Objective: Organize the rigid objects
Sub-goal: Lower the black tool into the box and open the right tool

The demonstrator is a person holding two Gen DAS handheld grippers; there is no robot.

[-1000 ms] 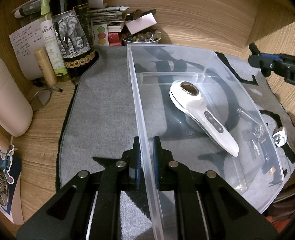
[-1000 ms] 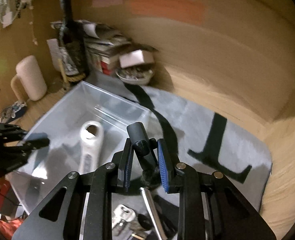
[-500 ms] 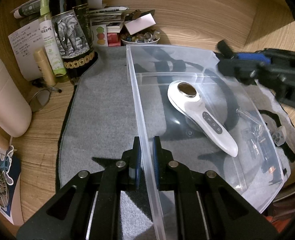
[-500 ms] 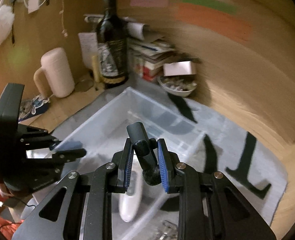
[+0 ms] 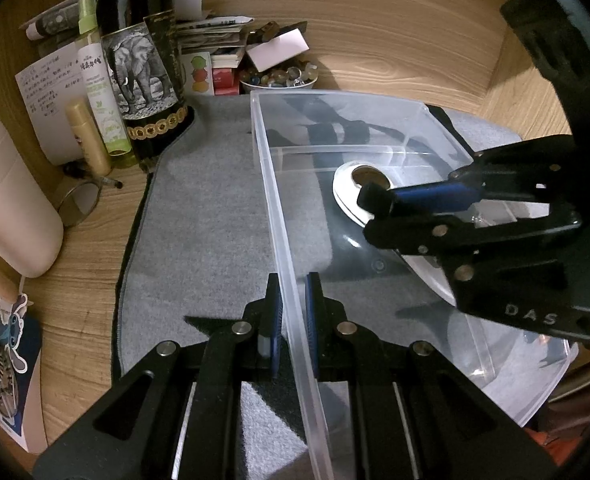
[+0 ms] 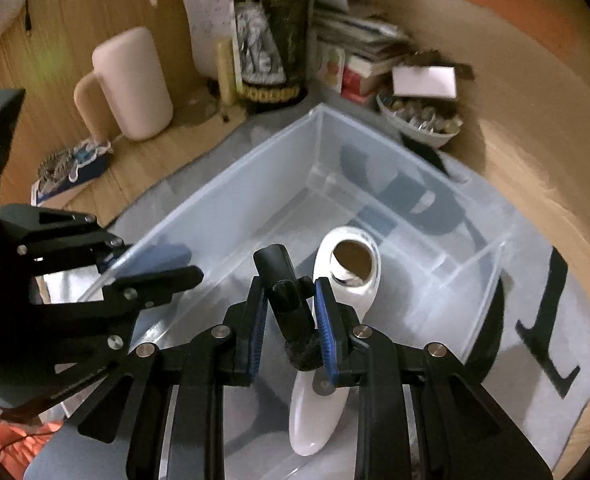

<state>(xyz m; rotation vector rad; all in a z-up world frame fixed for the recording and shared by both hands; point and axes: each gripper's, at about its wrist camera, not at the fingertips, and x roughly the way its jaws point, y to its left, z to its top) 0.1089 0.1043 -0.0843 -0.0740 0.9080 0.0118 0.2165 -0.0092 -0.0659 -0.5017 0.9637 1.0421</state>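
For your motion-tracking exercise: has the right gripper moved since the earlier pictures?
Yes. In the left wrist view, the right gripper has come leftward from beyond the clear bin's far wall to over the white device.

One clear plastic bin (image 5: 279,216) sits on one grey mat (image 5: 207,216). One white handheld device (image 6: 335,320) lies in the bin. One dark wine bottle (image 5: 143,60), one green spray bottle (image 5: 99,80), one bowl of trinkets (image 5: 279,78) and one pink mug (image 6: 131,84) stand behind.

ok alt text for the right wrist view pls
The right hand-held gripper grips a black cylindrical object above a clear plastic bin holding a white handheld device. The left hand-held gripper clamps the bin's near wall.
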